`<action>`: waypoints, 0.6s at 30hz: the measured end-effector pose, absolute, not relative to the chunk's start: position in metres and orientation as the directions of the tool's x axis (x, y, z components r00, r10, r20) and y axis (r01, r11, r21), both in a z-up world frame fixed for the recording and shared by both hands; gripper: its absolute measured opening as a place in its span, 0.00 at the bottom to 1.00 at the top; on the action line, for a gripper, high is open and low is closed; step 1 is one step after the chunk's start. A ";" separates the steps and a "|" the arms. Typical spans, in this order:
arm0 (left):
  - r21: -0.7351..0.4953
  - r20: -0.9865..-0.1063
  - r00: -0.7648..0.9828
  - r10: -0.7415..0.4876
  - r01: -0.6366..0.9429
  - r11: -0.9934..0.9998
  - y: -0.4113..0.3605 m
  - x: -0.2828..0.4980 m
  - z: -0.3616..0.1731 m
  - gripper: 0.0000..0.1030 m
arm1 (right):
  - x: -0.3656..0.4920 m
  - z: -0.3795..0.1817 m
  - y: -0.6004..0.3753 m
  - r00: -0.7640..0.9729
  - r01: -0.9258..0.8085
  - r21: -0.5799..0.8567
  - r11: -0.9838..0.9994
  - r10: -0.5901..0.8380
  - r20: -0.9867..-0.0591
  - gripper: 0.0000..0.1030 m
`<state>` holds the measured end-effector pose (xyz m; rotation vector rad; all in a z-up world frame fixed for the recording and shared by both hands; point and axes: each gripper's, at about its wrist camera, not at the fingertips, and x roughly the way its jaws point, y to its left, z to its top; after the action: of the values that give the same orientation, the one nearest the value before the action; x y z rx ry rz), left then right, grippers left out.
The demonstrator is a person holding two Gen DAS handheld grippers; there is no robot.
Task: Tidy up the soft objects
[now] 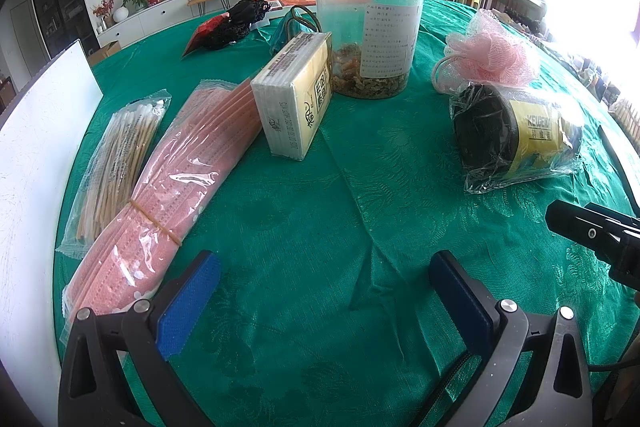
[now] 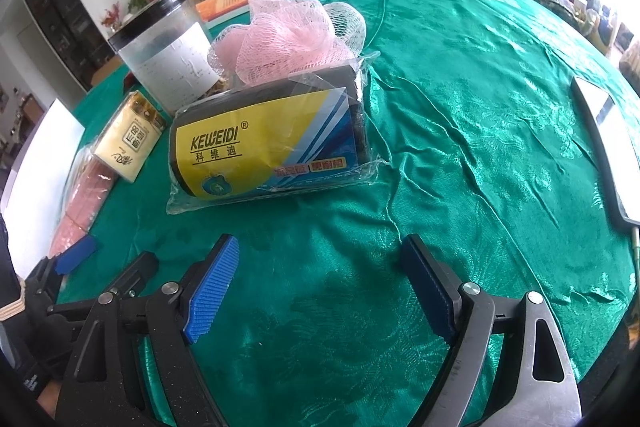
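On the green tablecloth lie a pack of pink face masks, a bag of cotton swabs, a yellow tissue pack, a pink mesh bath pouf and a bagged black roll with a yellow KEWEIDI label. The right wrist view shows the roll, the pouf and the tissue pack. My left gripper is open and empty, low over bare cloth before the tissue pack. My right gripper is open and empty, just short of the roll.
A clear plastic jar with a black lid stands behind the tissue pack. A black and red bundle lies at the far side. A white board stands at the left. A dark-framed tray edge lies at the right.
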<state>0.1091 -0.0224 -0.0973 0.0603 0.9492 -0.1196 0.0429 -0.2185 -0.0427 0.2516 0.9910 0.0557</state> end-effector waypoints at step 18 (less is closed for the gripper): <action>0.000 -0.813 0.577 -0.075 0.128 0.992 -0.022 0.109 -0.097 1.00 | 0.043 -0.043 -0.220 0.549 0.067 0.238 0.969 0.163 -0.820 0.83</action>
<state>0.1085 -0.0224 -0.0972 0.0605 0.9485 -0.1187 0.0432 -0.2200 -0.0425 0.2538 0.9908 0.0576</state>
